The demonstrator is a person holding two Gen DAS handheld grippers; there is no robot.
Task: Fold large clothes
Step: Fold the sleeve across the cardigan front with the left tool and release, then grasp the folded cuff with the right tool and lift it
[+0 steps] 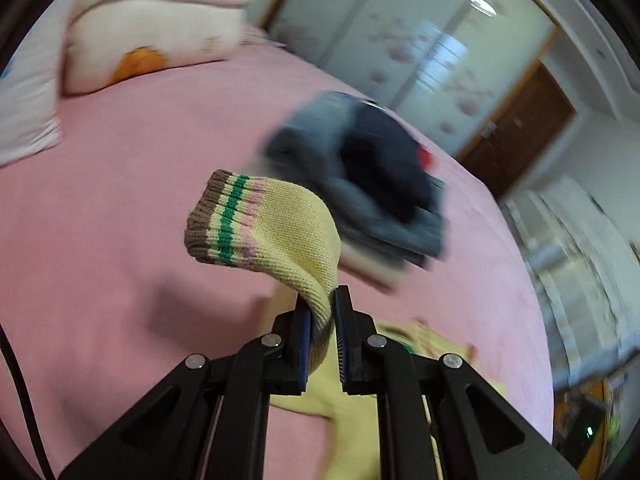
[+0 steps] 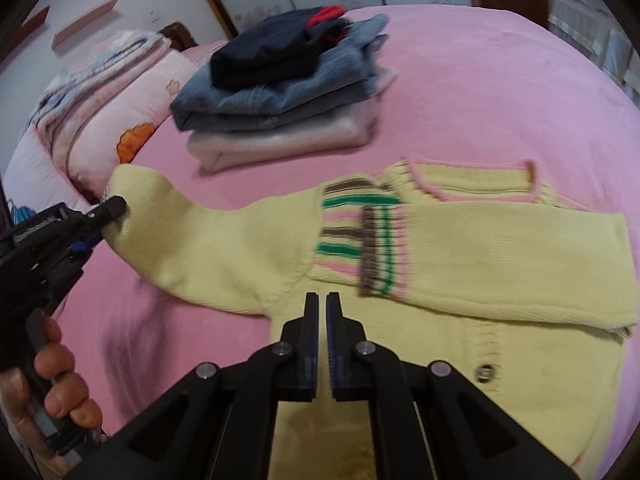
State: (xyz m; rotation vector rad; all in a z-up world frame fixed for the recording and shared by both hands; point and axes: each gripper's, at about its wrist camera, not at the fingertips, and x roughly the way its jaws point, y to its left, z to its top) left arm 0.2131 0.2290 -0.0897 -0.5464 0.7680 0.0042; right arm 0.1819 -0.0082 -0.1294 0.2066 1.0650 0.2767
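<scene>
A pale yellow knit cardigan (image 2: 480, 280) with green, pink and brown stripes lies spread on the pink bed (image 2: 500, 80). One sleeve is folded across its chest. My left gripper (image 1: 322, 296) is shut on the other sleeve (image 1: 256, 224) near its striped cuff, which curls up over the fingers, lifted off the bed. In the right wrist view that left gripper (image 2: 114, 206) holds the sleeve end out to the left, with a person's hand (image 2: 52, 384) on its grip. My right gripper (image 2: 322, 300) hovers over the cardigan's body, shut, with nothing between its pads.
A stack of folded clothes (image 2: 280, 92), dark on top, denim and pale pink below, sits behind the cardigan; it shows in the left view too (image 1: 360, 184). Pillows and folded bedding (image 2: 112, 120) lie at the bed's head. Wardrobe doors (image 1: 400, 40) stand beyond the bed.
</scene>
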